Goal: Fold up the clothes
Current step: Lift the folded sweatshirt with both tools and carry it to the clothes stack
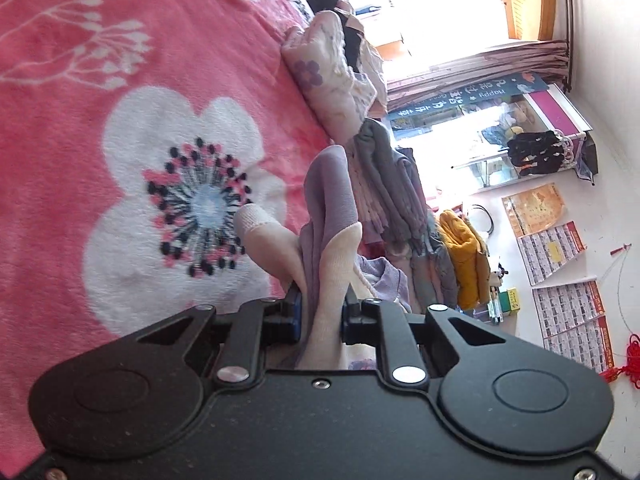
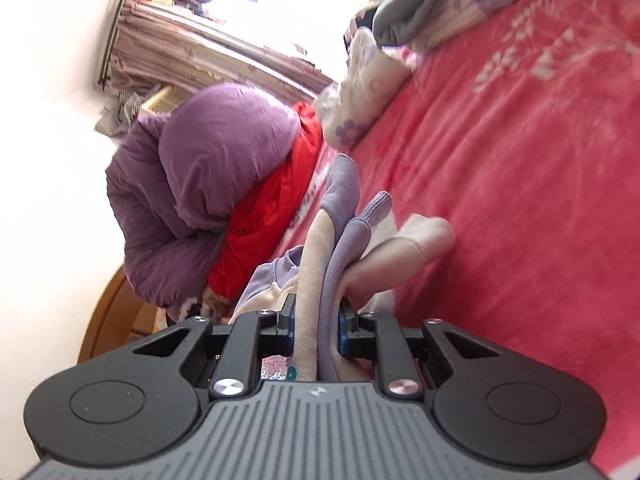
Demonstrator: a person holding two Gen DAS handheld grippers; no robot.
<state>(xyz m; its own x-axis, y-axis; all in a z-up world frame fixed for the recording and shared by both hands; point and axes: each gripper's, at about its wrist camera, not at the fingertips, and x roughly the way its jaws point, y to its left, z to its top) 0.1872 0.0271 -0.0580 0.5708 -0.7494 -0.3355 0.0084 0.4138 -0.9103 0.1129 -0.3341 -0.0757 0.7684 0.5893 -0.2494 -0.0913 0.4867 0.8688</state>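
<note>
Lilac-and-cream socks (image 1: 326, 256) are pinched in both tongs, left (image 1: 320, 316) and right (image 2: 316, 330); align edges, keeping tension even

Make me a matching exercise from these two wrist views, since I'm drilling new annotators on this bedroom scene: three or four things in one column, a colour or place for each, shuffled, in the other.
Things:
1. blanket
2. quilt
3. jacket
4. calendars

Colour or place:
A. mustard yellow, beyond the bed's edge
B. pink with white flowers, covering the bed
C. on the white wall
D. purple, bundled over red bedding

Pairs: 1-B, 2-D, 3-A, 4-C

Both the left gripper and the right gripper are shut on the socks, purple and cream.
</note>
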